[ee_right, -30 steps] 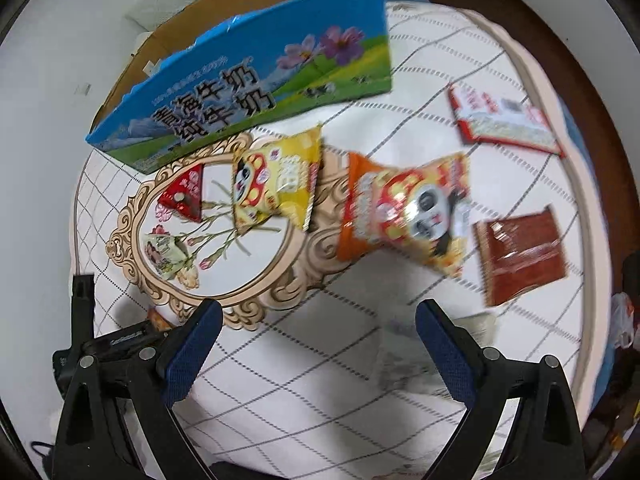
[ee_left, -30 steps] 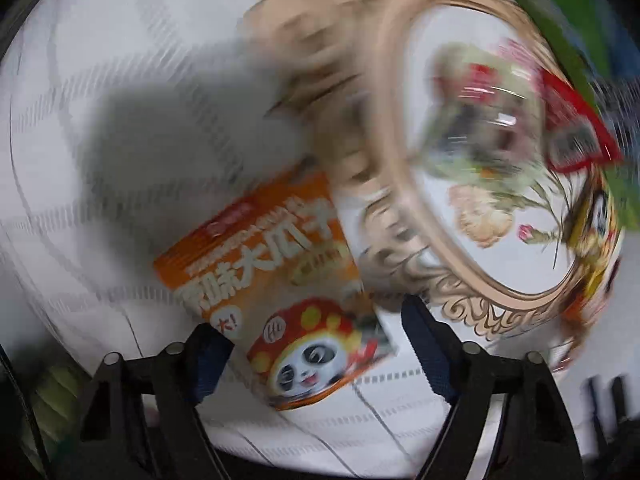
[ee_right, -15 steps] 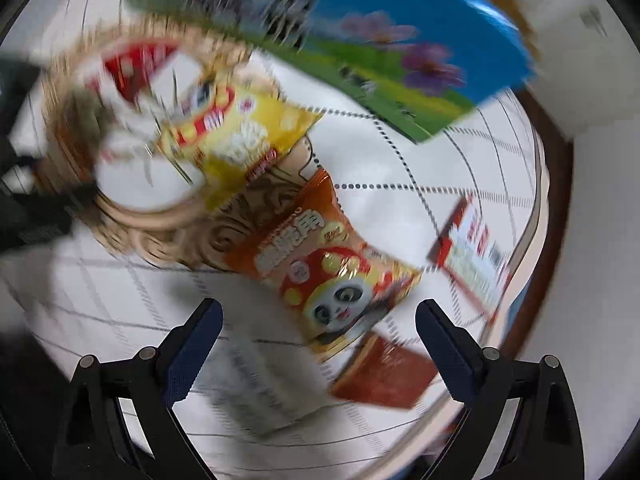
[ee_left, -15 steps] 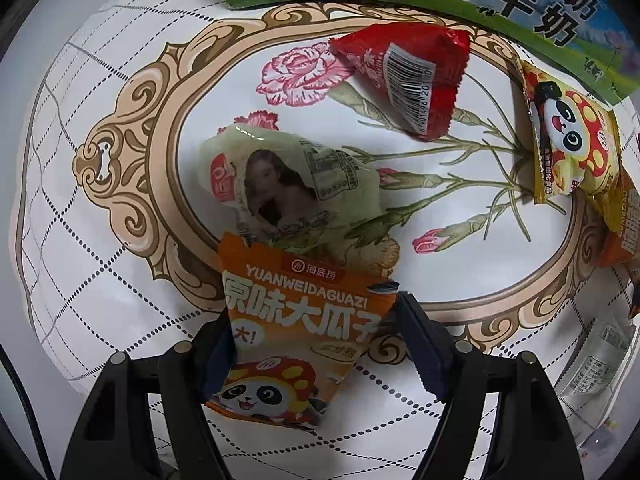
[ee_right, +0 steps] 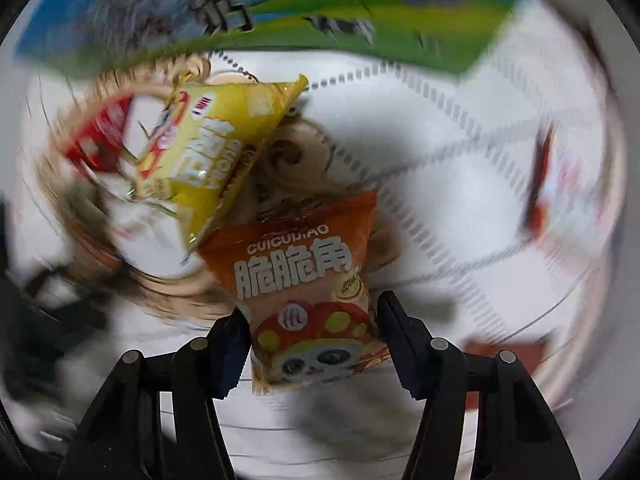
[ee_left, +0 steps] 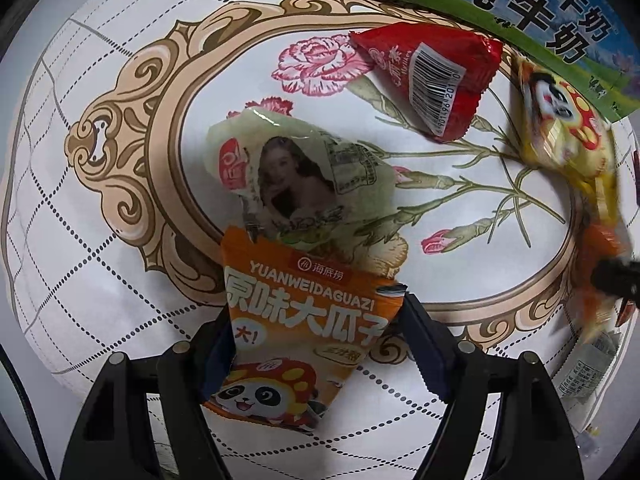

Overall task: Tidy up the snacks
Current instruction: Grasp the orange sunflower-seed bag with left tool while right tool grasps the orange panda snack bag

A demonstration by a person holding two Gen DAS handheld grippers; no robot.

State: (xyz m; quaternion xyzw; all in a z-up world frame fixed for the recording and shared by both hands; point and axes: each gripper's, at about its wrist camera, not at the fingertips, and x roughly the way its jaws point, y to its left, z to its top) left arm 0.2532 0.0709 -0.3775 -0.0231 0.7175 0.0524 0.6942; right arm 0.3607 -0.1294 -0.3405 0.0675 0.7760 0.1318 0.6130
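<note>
My left gripper (ee_left: 316, 344) clamps the orange seed packet (ee_left: 298, 332), its long axis along the fingers, over the tablecloth (ee_left: 80, 264) frame's near edge. My right gripper (ee_right: 310, 344) is closing around the orange crisp bag (ee_right: 308, 292), which earlier lay ahead, outside its wide-open jaws.

Both grippers look alike: the left gripper (ee_left: 316, 344) and right gripper (ee_right: 312, 344) show glossy black angular finger frames, round silver screws, and dark navy pads inside.
</note>
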